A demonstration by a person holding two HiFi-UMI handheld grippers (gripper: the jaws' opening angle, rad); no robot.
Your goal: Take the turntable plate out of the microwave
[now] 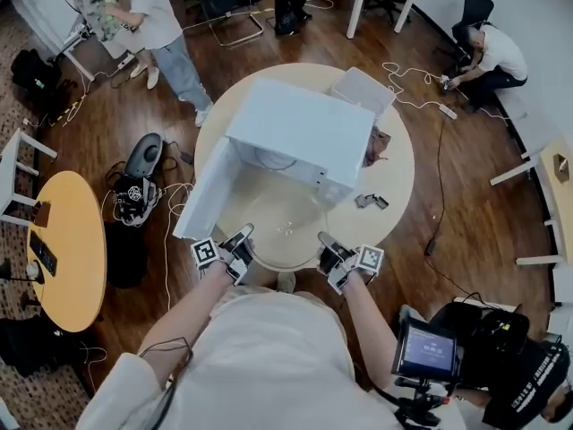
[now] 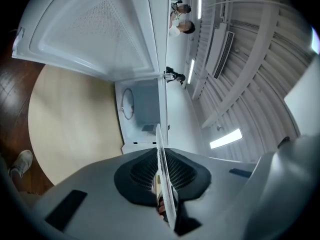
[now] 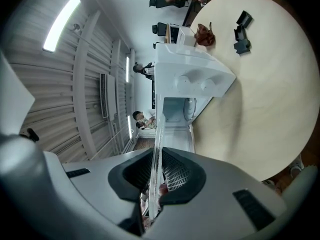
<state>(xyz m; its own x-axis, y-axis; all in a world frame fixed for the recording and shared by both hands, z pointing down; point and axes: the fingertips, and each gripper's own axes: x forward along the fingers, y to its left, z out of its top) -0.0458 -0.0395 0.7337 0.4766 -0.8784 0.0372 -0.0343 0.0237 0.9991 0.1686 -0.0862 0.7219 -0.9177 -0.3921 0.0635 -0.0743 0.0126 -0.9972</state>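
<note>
Round table [image 1: 398, 173], centre of head view. White microwave [image 1: 300, 128] on it, door [image 1: 204, 195] swung open toward frame left. Glass plate [image 1: 285, 225] at lower centre, just in front of cavity mouth, over near part of table; looks clear of cavity. Left gripper [image 1: 242, 236] clamped on plate's left rim, right gripper [image 1: 324, 243] clamped on right rim. Advice: hold plate level, move both hands as one, equal squeeze, steer clear of door, lower flat onto bare table.
</note>
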